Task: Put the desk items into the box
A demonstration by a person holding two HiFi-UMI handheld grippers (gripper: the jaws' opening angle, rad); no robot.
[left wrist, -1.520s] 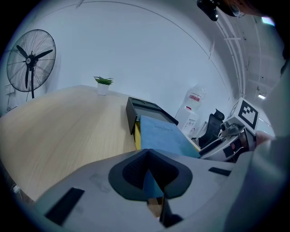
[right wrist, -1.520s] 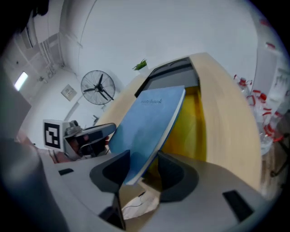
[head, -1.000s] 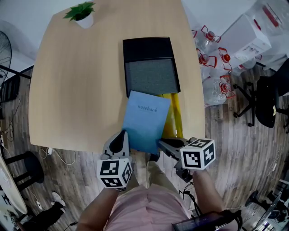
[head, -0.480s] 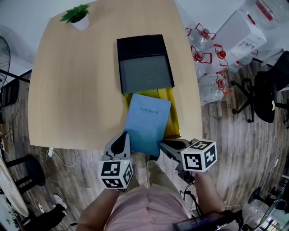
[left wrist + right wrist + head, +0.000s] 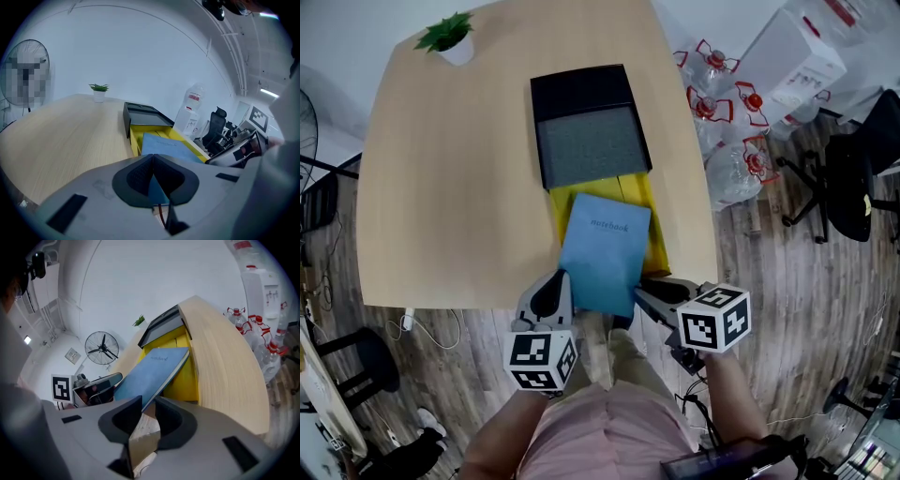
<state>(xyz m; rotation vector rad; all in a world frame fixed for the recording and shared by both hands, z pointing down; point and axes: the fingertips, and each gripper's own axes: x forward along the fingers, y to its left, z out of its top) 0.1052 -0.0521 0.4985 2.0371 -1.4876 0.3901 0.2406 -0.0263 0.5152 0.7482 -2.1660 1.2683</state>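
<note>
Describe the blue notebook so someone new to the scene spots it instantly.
On the wooden table, find the black tray in the middle; a yellow box sits against its near side. The notebook lies tilted over that box: the only blue item, "notebook" printed on its cover.

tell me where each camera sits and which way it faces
Head view: on the person's head, steeply down at table, left gripper, right gripper, torso.
Left gripper view: on the left gripper, along its fingers toward the yellow box.
Right gripper view: on the right gripper, along its fingers up the notebook.
All three share the notebook.
</note>
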